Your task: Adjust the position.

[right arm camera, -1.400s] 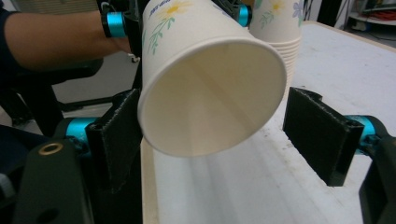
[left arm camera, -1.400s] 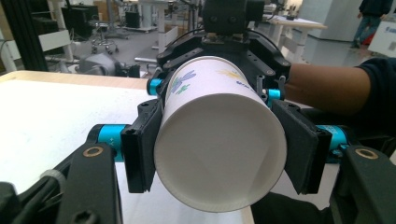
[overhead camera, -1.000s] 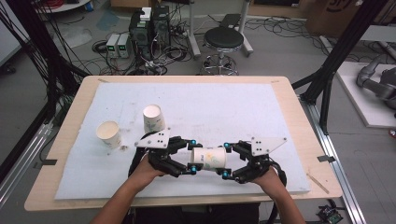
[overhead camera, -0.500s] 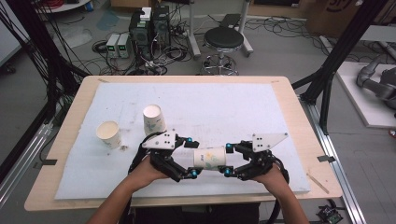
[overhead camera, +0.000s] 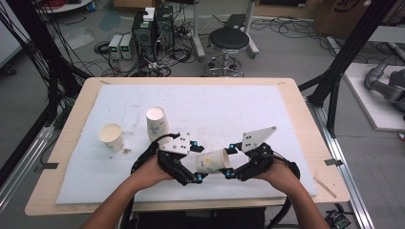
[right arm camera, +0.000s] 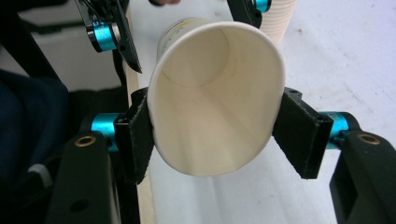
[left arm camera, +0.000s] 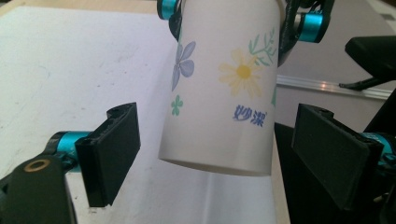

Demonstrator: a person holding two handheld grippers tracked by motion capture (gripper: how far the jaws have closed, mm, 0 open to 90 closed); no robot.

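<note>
Right hand-held gripper (right arm camera: 212, 140) squeezing smooth flowered paper cup (right arm camera: 215, 112) oval, left hand-held gripper (left arm camera: 219, 154) just opened, jaws apart

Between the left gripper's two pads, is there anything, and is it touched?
The flowered paper cup hangs between the left gripper's pads in the left gripper view, untouched on both sides; the right gripper clamps it.

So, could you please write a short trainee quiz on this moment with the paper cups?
1. Which hand-held gripper clamps the flowered cup?
2. True or false: the left hand-held gripper presses its pads on that cup.
3. How many other cups stand on the white mat?

Key:
1. The right hand-held gripper, squeezing it near the rim.
2. False; its jaws have just been opening and stand clear on both sides.
3. Two: one upside down, one mouth up.
</note>
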